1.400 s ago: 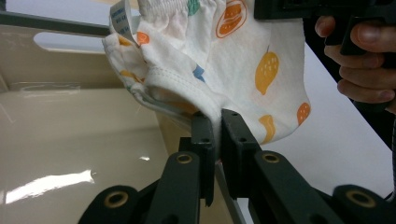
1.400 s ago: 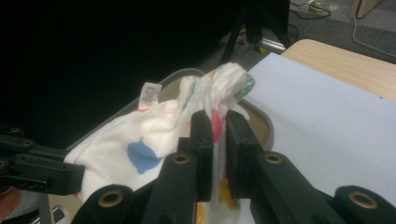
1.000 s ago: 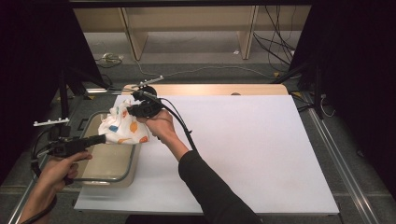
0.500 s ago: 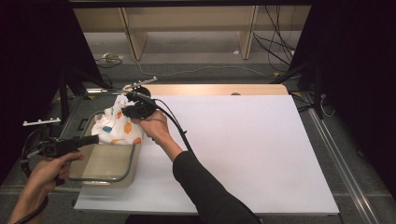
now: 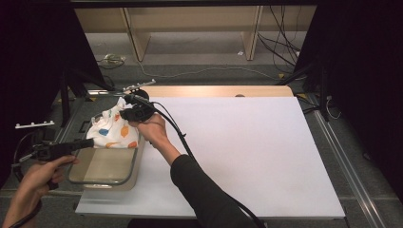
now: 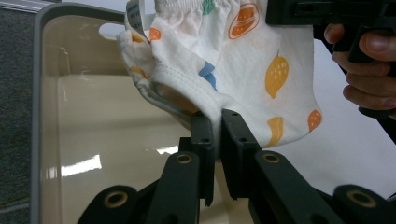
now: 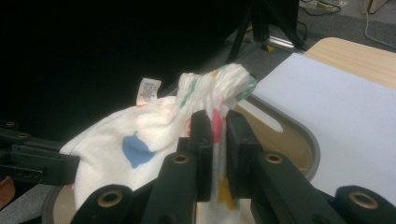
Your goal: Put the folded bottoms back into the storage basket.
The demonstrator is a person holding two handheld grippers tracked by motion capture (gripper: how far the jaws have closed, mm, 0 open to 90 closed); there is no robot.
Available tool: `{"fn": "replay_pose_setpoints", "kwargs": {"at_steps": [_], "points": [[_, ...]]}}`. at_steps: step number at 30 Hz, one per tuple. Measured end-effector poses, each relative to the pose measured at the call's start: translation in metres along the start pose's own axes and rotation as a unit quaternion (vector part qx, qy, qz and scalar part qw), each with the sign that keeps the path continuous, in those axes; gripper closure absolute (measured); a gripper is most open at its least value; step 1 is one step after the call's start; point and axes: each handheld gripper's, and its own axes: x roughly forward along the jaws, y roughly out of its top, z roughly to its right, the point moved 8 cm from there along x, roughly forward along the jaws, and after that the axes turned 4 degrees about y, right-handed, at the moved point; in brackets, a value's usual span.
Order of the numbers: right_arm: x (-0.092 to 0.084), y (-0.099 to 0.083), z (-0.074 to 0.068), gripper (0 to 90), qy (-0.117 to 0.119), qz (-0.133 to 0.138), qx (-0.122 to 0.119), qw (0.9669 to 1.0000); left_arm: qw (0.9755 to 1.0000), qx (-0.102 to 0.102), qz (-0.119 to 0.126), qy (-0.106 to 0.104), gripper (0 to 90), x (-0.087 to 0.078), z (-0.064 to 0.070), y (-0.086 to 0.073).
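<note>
Clearly soft and light, the garment (image 5: 112, 130) hangs limp; each hand-held gripper, left (image 6: 215, 122) and right (image 7: 217, 125), is clamped on bunched fabric, the safest hold.

L tongs (image 5: 88, 142) slid left | garment (image 5: 114, 130) stretched wider over tray (image 5: 102, 183)

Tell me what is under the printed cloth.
Under the printed cloth, held up by both grippers, lies the beige tray. Its visible floor is bare; the part behind the cloth is hidden.
</note>
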Motion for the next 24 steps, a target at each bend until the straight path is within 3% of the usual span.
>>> {"fn": "replay_pose_setpoints", "kwargs": {"at_steps": [24], "points": [[0.018, -0.003, -0.010, 82.7, -0.003, -0.007, -0.004, 1.0000, 0.9999, -0.007, -0.010, 0.010, 83.3, -0.004, -0.017, -0.004]]}}
